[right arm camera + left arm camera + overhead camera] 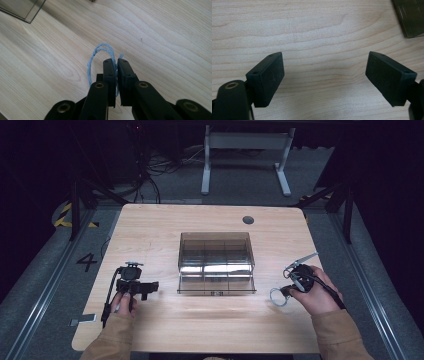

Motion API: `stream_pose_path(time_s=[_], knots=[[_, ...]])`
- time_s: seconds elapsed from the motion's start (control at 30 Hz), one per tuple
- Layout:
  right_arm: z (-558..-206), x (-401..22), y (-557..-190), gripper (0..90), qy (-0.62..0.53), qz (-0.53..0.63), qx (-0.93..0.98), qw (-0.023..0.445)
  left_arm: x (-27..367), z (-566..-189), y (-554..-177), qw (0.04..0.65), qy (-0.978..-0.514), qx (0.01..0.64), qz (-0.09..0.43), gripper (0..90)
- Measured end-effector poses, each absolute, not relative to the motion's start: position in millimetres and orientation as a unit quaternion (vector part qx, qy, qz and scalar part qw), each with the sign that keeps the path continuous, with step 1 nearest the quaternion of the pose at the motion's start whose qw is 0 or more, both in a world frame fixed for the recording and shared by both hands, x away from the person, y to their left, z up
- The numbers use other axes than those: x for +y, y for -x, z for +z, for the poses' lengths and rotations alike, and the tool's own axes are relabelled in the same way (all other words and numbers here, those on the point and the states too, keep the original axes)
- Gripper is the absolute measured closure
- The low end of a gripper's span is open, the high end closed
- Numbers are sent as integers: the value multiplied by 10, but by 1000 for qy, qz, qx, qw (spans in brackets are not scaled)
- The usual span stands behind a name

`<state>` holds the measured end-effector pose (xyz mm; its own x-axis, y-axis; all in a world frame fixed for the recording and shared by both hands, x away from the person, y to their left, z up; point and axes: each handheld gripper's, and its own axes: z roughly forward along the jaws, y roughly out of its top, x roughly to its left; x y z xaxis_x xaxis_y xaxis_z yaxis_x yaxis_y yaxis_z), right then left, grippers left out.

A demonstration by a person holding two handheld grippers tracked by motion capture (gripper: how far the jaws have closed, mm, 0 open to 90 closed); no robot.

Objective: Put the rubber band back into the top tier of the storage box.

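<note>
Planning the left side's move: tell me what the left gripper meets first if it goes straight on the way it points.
Probably only bare table: the left gripper stands open over wood, with the smoky plastic box off to one side of its line.

The tabletop (150, 230) is evenly lit amid dark surroundings; glare streaks the clear box (216, 262); gripper views slightly soft.

The high view looks forward and down from above the counter's (165, 227) near edge, taking in its whole top. Both tongs' cameras look closely down on the wood; all three share the compartment box (216, 262).
</note>
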<state>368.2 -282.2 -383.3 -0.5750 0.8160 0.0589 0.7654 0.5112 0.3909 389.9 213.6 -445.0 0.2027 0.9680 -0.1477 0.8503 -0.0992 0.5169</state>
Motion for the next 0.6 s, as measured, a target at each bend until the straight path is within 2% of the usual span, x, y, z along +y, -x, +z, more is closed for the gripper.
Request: stream_pose_path(time_s=[0.6], knots=[[-3521,-2949,-3611,862,-464,231,850,92,2131,-4466,-3908,250,-733,623,114,162]])
